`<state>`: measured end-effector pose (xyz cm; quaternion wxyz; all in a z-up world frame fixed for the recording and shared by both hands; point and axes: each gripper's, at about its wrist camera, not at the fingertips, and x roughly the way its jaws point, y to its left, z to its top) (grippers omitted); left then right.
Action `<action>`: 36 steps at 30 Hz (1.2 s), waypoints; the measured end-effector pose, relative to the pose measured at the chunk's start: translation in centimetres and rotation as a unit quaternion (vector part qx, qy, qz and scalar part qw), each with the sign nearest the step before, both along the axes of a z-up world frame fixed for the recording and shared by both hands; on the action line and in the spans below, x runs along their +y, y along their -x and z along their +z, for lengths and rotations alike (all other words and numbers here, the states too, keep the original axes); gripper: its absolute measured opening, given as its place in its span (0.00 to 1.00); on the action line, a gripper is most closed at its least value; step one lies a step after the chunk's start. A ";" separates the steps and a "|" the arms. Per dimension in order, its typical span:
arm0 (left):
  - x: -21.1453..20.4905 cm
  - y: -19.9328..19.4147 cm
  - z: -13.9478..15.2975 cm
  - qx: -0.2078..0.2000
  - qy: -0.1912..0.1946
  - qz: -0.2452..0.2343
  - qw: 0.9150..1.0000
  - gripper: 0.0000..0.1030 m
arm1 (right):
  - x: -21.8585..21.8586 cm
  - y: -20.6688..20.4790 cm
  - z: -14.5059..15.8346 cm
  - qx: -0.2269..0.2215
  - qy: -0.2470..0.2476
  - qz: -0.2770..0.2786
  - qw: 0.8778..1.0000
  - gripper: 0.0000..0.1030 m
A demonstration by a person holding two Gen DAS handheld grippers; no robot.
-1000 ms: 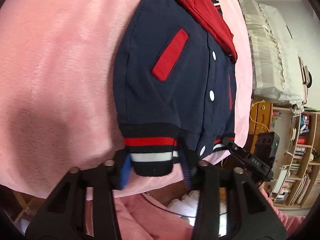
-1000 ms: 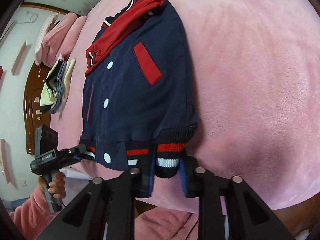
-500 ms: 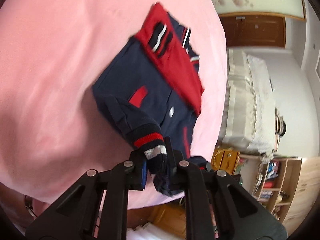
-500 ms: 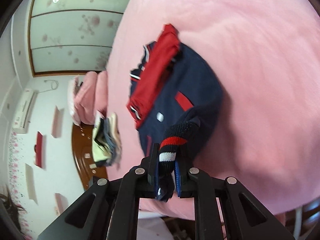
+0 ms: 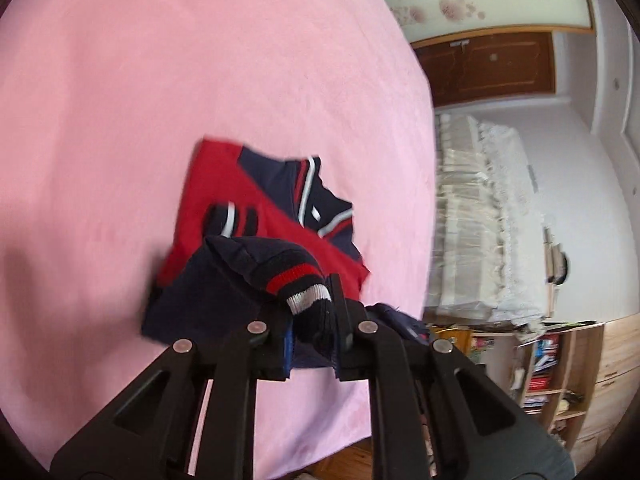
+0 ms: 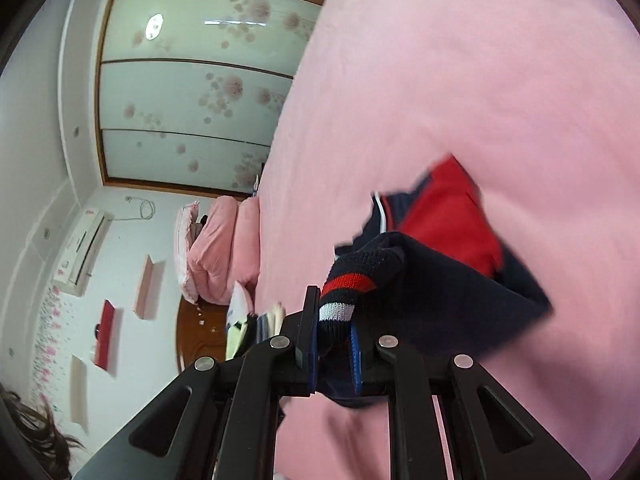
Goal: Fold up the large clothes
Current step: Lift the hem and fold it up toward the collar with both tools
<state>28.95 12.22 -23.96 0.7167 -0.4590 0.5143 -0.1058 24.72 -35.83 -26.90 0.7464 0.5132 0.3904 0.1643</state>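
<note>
One jacket [image 5: 224, 280] lies on one pink bed [image 5: 160, 80]; it is navy and red, and it shows in both wrist views. Two grippers are in view, the left gripper [image 5: 312, 336] and the right gripper [image 6: 334, 344], each with two fingers. Each gripper pinches one striped knit hem corner of the jacket, so two corners are held. One white button [image 5: 315, 213] can be made out near the collar. In the right wrist view there are three wardrobe door panels [image 6: 192, 96], one air conditioner [image 6: 82, 252], four wall shelves [image 6: 106, 334], one pink folded duvet [image 6: 224, 248] and one small stack of folded clothes [image 6: 252, 328]. The left wrist view shows one brown door [image 5: 492, 68] and one bookshelf [image 5: 548, 372].
</note>
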 end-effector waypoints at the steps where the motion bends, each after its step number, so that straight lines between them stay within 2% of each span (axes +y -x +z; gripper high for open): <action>1: -0.2 -1.2 -0.2 0.006 -0.016 -0.005 1.000 0.10 | 0.2 -0.9 0.0 -0.002 0.005 0.000 1.000 0.12; 4: -1.5 -5.2 -0.3 0.034 -0.097 -0.051 0.993 0.12 | 0.7 -3.8 0.0 0.013 0.042 -0.003 0.999 0.12; 5: -1.9 -5.9 -0.3 0.034 -0.110 -0.060 0.992 0.15 | 0.9 -4.5 -0.2 0.021 0.053 -0.007 0.998 0.12; 7: -2.7 -7.0 0.1 0.027 -0.134 -0.075 0.988 0.29 | 1.3 -5.7 -0.3 0.021 0.077 -0.013 0.997 0.14; 9: -3.3 -7.5 0.9 0.011 -0.172 -0.072 0.982 0.63 | 1.5 -6.5 -0.2 0.022 0.096 -0.005 0.995 0.20; 10: -3.3 -7.5 1.5 -0.001 -0.188 -0.062 0.980 0.67 | 1.5 -6.8 -0.2 0.021 0.097 0.000 0.995 0.25; 12: -3.1 -7.2 2.7 -0.017 -0.205 -0.045 0.978 0.70 | 1.4 -7.0 0.0 0.012 0.101 0.007 0.995 0.46; 15: -2.9 -6.4 3.5 -0.016 -0.213 -0.035 0.976 0.70 | 1.1 -6.5 0.4 -0.005 0.124 0.005 0.992 0.50; 19: -4.1 -5.0 3.7 -0.031 -0.198 -0.051 0.978 0.70 | 1.5 -6.7 0.5 -0.003 0.133 0.034 0.991 0.50; 22: -6.7 -4.2 2.8 -0.042 -0.216 -0.084 0.972 0.64 | 3.0 -6.9 0.4 -0.007 0.159 0.076 0.984 0.50; 25: -9.3 -4.3 1.2 -0.040 -0.231 -0.128 0.964 0.44 | 5.5 -6.9 0.0 -0.019 0.202 0.126 0.971 0.49; 26: -9.8 -4.3 0.7 -0.039 -0.229 -0.134 0.963 0.36 | 6.4 -6.4 -0.5 -0.026 0.216 0.145 0.965 0.41; 27: -10.3 -4.5 0.1 -0.037 -0.228 -0.137 0.963 0.33 | 7.5 -5.5 -1.7 -0.038 0.244 0.163 0.955 0.22; 28: -10.7 -4.6 -0.4 -0.039 -0.225 -0.142 0.963 0.29 | 8.5 -5.4 -1.9 -0.044 0.277 0.166 0.945 0.15; 29: -11.3 -4.9 -1.0 -0.041 -0.217 -0.152 0.964 0.15 | 9.5 -5.3 -2.1 -0.043 0.315 0.176 0.932 0.12; 30: -11.7 -5.2 -1.3 -0.042 -0.207 -0.161 0.964 0.08 | 10.6 -5.3 -2.4 -0.042 0.338 0.192 0.920 0.07; 31: -12.1 -5.6 -1.7 -0.041 -0.202 -0.166 0.964 0.08 | 11.5 -5.4 -2.7 -0.044 0.343 0.209 0.915 0.04; 34: -13.2 -6.8 -2.3 -0.048 -0.189 -0.168 0.966 0.07 | 13.0 -6.1 -3.4 -0.066 0.296 0.219 0.927 0.03; 36: -13.4 -7.8 -3.1 -0.035 -0.191 -0.159 0.968 0.06 | 14.0 -7.0 -3.9 -0.063 0.284 0.216 0.932 0.03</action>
